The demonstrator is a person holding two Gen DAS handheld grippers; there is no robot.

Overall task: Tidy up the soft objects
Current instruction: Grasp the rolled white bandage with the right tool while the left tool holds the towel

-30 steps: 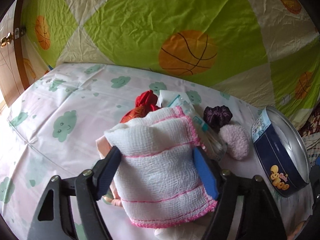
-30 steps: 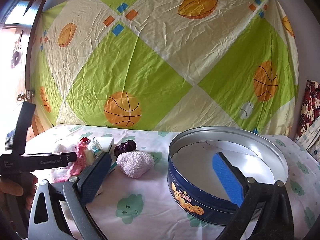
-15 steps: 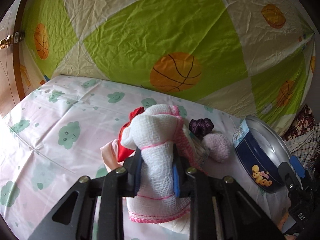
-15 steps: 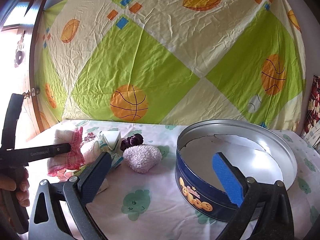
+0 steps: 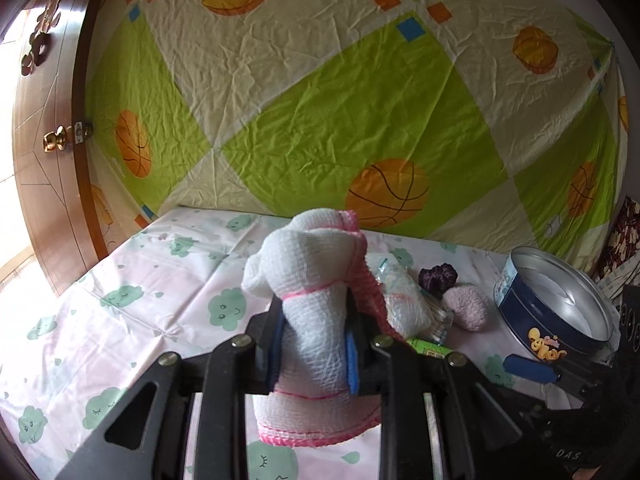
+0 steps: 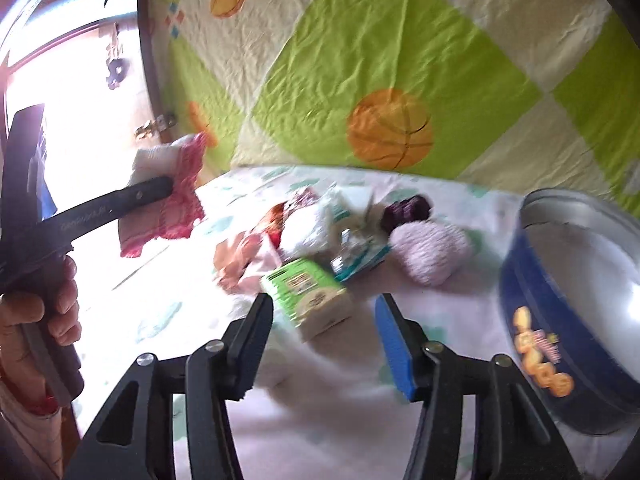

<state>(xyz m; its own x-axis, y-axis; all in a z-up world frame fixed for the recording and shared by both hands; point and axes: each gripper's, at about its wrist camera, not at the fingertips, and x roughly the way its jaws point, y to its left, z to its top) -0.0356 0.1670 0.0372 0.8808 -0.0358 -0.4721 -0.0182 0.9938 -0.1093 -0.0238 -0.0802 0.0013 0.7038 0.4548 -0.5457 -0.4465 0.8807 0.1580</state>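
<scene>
A pale bedsheet printed with green clouds covered the surface, backed by a green and cream hanging cloth with basketballs; a wooden door stood at the left. The left claw was clamped on a white gauze cloth with pink edging, lifted above the sheet. The right claw was closing with nothing between its jaws; a green box lay just ahead, before a heap of soft things. A blue tin stood to its right.
</scene>
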